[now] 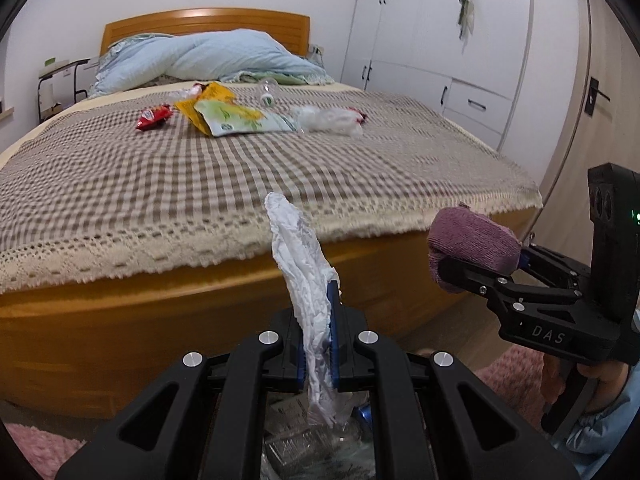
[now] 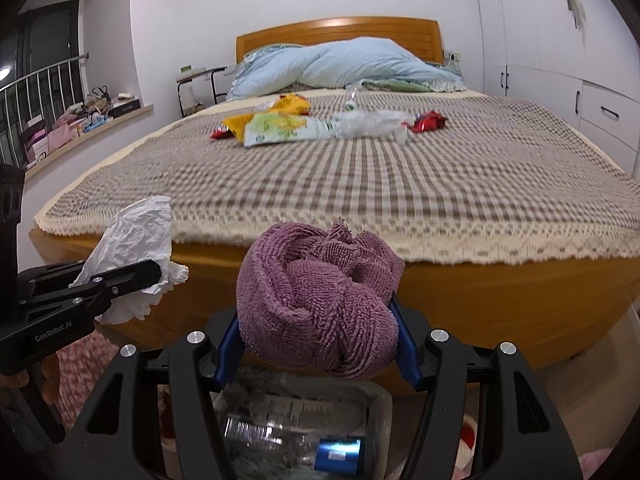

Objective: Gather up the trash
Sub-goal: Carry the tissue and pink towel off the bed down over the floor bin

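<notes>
Bedroom, white walls and white wardrobe [image 1: 432, 40]; wooden bed [image 1: 200, 308] with checked, lace-edged cover, blue pillow [image 1: 212, 60] against the headboard.

Item 1. Left tool [image 1: 320, 344]: clenched on a crumpled white paper or plastic wad [image 1: 296, 256], which stands up between the blue pads and trails below them. Held off the foot of the bed, above the bin.

Item 2. Right tool [image 2: 320, 320]: jaws held moderately wide, grasping a bundled purple towel-cloth [image 2: 316, 300] that fills the gap between the pads. Also held off the foot of the bed, beside the left tool.

Item 3. Bin or bag [image 2: 372, 396] directly beneath both tools, rim only partly visible. Contents: a clear plastic bottle with blue label [image 2: 336, 456], printed transparent wrapping. Judged: earlier pickings already deposited.

Item 4. Remaining on the bed cover, mid-mattress, well apart from both tools: red wrapper, left [image 1: 154, 117]; yellow snack bag [image 1: 208, 98]; green-and-white pouch [image 1: 240, 120]; clear crumpled plastic [image 1: 328, 120]; second red wrapper [image 2: 430, 121] at the far side; small clear bottle [image 1: 266, 94] near the pillow.

Status, as a judgement: task partly done. Two items in hand and positioned for dropping into the bin; about six pieces left on the bed, requiring further reaches across the cover. Whether the purple cloth counts as trash cannot be told.
</notes>
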{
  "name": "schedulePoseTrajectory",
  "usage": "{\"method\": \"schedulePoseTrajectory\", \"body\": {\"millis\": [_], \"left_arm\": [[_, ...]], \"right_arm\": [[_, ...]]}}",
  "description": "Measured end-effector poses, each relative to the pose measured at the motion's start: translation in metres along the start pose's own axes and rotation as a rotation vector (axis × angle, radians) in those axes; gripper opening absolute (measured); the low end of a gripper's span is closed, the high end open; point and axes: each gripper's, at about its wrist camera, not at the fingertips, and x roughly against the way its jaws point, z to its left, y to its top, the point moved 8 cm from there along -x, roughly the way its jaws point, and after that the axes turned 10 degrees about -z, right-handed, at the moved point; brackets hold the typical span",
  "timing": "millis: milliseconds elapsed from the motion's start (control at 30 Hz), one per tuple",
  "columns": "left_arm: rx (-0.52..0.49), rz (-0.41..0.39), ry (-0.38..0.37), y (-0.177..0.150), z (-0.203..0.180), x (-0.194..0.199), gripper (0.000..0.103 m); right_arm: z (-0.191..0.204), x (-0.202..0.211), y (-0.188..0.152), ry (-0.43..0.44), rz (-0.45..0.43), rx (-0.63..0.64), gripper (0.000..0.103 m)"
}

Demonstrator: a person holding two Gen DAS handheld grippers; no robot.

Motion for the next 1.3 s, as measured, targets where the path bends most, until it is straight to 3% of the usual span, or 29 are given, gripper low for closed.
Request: {"method": "schedulePoseTrajectory", "body": {"millis": [533,1300], "left_arm": [[-0.021,0.143,0.003,-0.047,0.002,-0.016,0.006],[0.028,0.499,-0.066,-0.144,-0.005,-0.076,0.006]], "right_arm": [[-0.013,-0.004,-0.059,-0.01,0.149,0.007,0.06],[-0.007,-0.053,-0.122,0.024,0.437,0.009,0.06]]}}
